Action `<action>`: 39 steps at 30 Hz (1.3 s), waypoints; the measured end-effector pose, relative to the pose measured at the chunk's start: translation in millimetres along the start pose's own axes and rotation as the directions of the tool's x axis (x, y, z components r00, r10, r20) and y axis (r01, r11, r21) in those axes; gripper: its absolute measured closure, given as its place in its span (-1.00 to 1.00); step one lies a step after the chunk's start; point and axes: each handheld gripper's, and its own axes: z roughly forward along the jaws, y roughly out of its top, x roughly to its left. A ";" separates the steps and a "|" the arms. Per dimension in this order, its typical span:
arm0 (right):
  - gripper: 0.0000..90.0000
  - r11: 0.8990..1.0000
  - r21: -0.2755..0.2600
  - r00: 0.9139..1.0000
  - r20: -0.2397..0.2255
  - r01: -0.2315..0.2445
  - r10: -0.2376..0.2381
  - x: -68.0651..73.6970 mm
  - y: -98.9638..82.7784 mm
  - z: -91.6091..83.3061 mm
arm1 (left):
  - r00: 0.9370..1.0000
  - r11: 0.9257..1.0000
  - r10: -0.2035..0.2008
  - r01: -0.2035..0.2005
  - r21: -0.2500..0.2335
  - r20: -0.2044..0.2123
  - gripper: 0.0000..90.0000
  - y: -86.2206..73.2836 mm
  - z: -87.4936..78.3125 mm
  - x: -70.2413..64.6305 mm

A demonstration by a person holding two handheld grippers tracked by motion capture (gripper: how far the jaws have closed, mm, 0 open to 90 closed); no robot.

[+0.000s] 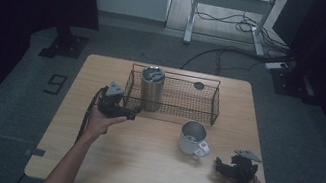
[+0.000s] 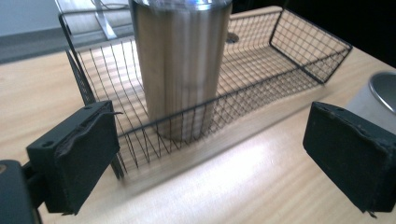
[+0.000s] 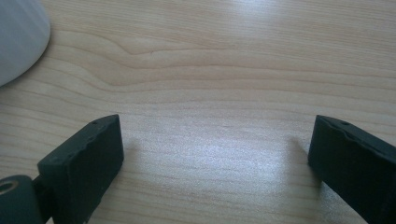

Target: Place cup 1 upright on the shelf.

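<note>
Your left gripper (image 1: 135, 113), jaws released, faced the steel tumbler (image 1: 151, 87) upright in the wire basket (image 1: 198, 109); your right gripper (image 1: 220, 165), also released, sat near the mug (image 1: 192, 137).

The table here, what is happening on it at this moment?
A person holds a claw in each hand over a wooden table. The left claw is open and empty, pointing at a steel tumbler that stands upright in the left end of a black wire basket. The right claw is open too, low over bare wood near the table's right front corner. A metal mug stands on the table just in front of the basket, held by neither claw.
</note>
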 end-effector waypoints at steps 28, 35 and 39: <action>-0.93 1.000 0.000 1.000 0.000 0.000 0.000 0.0 0.0 0.0 | 1.000 0.997 -0.013 0.014 0.075 -0.021 -0.85 -85.2 -27.2 -4.1; -0.93 1.000 0.000 1.000 0.001 0.000 0.000 0.1 0.0 0.0 | 0.999 0.995 -0.021 0.024 0.097 -0.035 -0.84 -94.4 -28.0 -1.1; -0.92 1.000 0.000 1.000 0.001 0.001 -0.001 0.1 0.0 0.0 | 0.999 0.995 -0.028 0.032 0.100 -0.036 -0.84 -97.5 -29.1 -0.4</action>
